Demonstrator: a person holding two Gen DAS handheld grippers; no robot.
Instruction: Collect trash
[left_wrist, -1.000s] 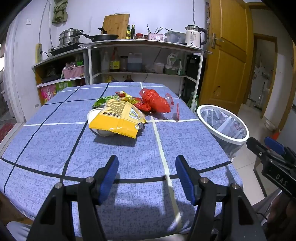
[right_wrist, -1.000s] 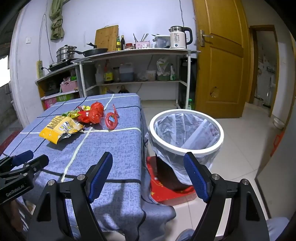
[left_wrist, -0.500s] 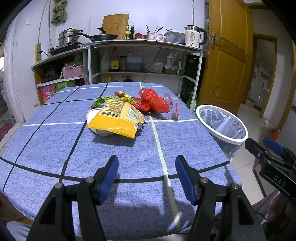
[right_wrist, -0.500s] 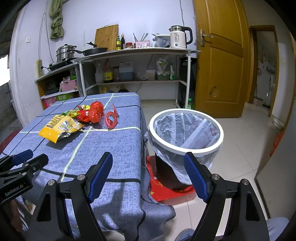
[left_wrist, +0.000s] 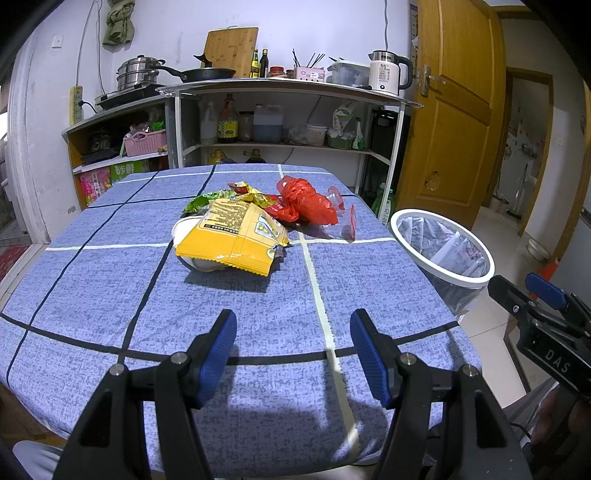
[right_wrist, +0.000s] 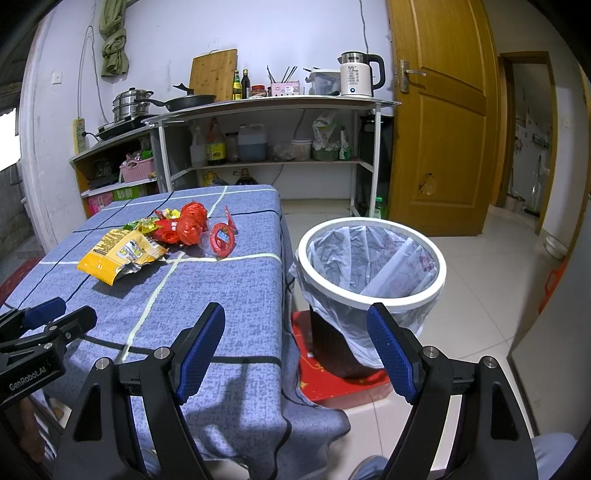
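My left gripper (left_wrist: 291, 354) hangs wide apart over bare woven blue cloth (left_wrist: 258, 314), crinkled yellow bag (left_wrist: 232, 240) and red wrappers (left_wrist: 306, 201) ahead. My right gripper (right_wrist: 295, 350), also apart, straddles the table's edge, the round lined bin (right_wrist: 371, 258) ahead-right on open tile.

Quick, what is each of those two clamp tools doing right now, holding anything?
Left tool: open, holding nothing, above the blue checked tablecloth.
Right tool: open, holding nothing.

tablecloth (left_wrist: 110, 288): matt cloth | yellow bag (left_wrist: 232, 240): glossy foil
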